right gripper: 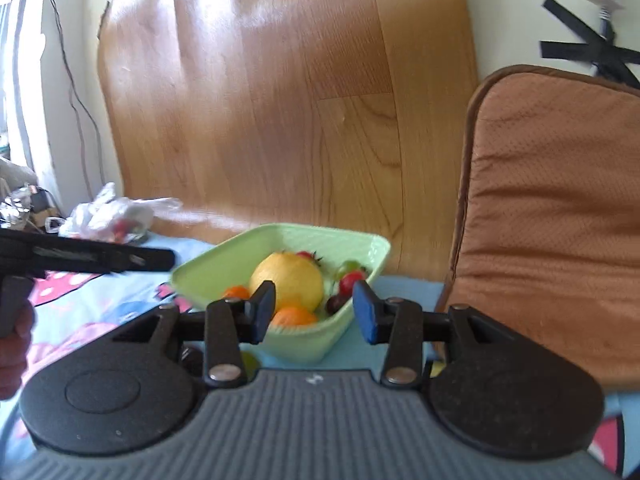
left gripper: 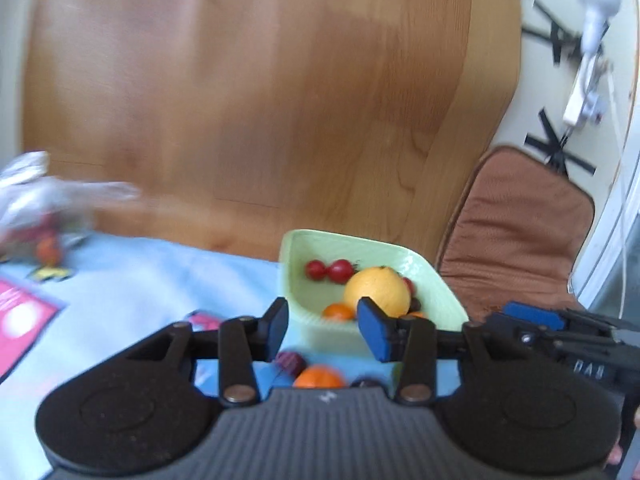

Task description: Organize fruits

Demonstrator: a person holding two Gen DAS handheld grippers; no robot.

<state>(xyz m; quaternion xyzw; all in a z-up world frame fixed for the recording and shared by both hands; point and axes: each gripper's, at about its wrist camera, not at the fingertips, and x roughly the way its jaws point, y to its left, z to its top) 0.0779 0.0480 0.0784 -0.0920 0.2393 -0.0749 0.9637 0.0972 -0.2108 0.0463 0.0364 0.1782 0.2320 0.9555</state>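
A pale green bowl (left gripper: 438,286) (right gripper: 224,256) stands on the blue cloth. It holds a large yellow fruit (left gripper: 376,290) (right gripper: 288,280), small oranges (left gripper: 338,312) (right gripper: 294,316), red cherry tomatoes (left gripper: 340,270) (right gripper: 352,280) and a dark grape (right gripper: 334,304). My left gripper (left gripper: 323,330) is open and empty, just in front of the bowl's near wall. Below it on the cloth lie an orange (left gripper: 320,376) and a dark plum-like fruit (left gripper: 290,362). My right gripper (right gripper: 314,312) is open and empty, at the bowl's near rim.
A clear plastic bag with more fruit (left gripper: 44,220) (right gripper: 112,216) lies at the cloth's far left. A brown cushion (left gripper: 516,236) (right gripper: 556,220) stands right of the bowl. A wooden board (left gripper: 256,92) rises behind. The other gripper shows at the frame edges (left gripper: 560,332) (right gripper: 80,258).
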